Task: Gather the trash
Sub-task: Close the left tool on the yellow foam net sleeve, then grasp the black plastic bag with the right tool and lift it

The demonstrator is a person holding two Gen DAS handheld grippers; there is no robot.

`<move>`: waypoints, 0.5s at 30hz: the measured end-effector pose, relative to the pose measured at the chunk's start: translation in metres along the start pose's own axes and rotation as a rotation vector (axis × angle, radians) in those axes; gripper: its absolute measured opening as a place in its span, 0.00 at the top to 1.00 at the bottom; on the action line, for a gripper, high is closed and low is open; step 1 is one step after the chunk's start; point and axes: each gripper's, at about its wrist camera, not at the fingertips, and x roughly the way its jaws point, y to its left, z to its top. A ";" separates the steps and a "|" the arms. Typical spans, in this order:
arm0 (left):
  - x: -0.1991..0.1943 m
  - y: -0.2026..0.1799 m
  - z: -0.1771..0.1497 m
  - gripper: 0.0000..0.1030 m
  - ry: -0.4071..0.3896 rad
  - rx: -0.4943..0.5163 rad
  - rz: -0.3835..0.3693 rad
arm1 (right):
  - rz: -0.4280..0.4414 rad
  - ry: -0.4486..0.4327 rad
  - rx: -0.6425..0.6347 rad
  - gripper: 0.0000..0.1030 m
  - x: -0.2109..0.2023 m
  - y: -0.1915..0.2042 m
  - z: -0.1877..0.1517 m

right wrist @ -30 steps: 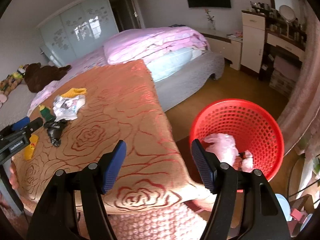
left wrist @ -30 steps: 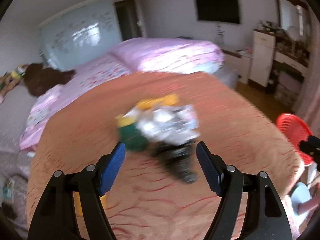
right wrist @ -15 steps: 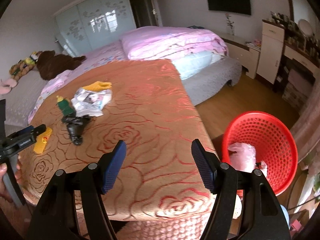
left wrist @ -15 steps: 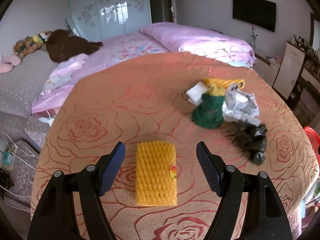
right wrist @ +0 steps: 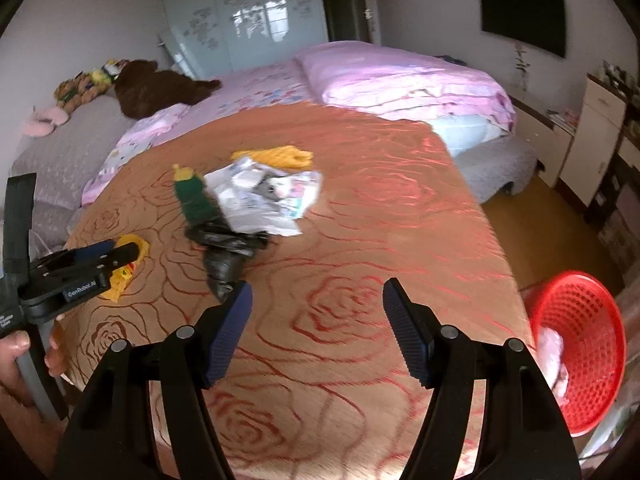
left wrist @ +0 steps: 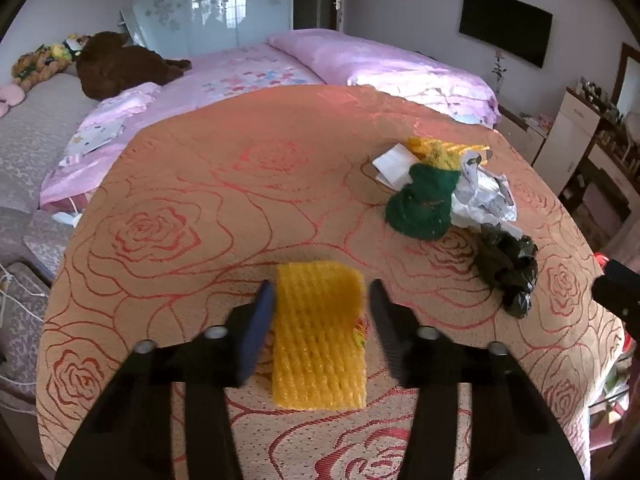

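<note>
A yellow foam net sleeve (left wrist: 320, 332) lies flat on the orange rose-patterned bedspread (left wrist: 208, 208). My left gripper (left wrist: 320, 312) straddles it, its jaws closing, each pad at or just off one side edge of the sleeve. Farther right sits a pile: a green net-covered bottle (left wrist: 424, 204), crumpled white paper (left wrist: 484, 200), a black plastic bag (left wrist: 508, 276) and another yellow net (left wrist: 444, 152). My right gripper (right wrist: 318, 320) hangs open over bare bedspread, just in front of the black bag (right wrist: 224, 264). The red mesh basket (right wrist: 580, 344) stands on the floor to the right.
A pink duvet (right wrist: 400, 80) and plush toys (right wrist: 156, 84) lie on the bed beyond the bedspread. White cabinets (right wrist: 600, 120) line the right wall. A hand (right wrist: 16, 360) holds the left gripper's handle at the bed's left edge.
My left gripper swung left from the trash pile to the yellow sleeve and its jaws narrowed around it. My right gripper swung left from the basket toward the pile.
</note>
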 end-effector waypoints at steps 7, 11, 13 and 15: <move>-0.003 -0.002 -0.001 0.72 -0.011 0.006 -0.024 | 0.054 0.035 -0.025 0.36 0.021 0.023 0.010; -0.005 -0.004 -0.002 0.75 -0.018 0.012 -0.030 | 0.071 0.046 -0.038 0.36 0.035 0.036 0.014; -0.006 -0.005 -0.002 0.76 -0.021 0.013 -0.033 | 0.075 0.054 -0.041 0.36 0.042 0.041 0.017; -0.008 -0.005 -0.001 0.76 -0.027 0.012 -0.035 | 0.076 0.060 -0.048 0.36 0.050 0.046 0.020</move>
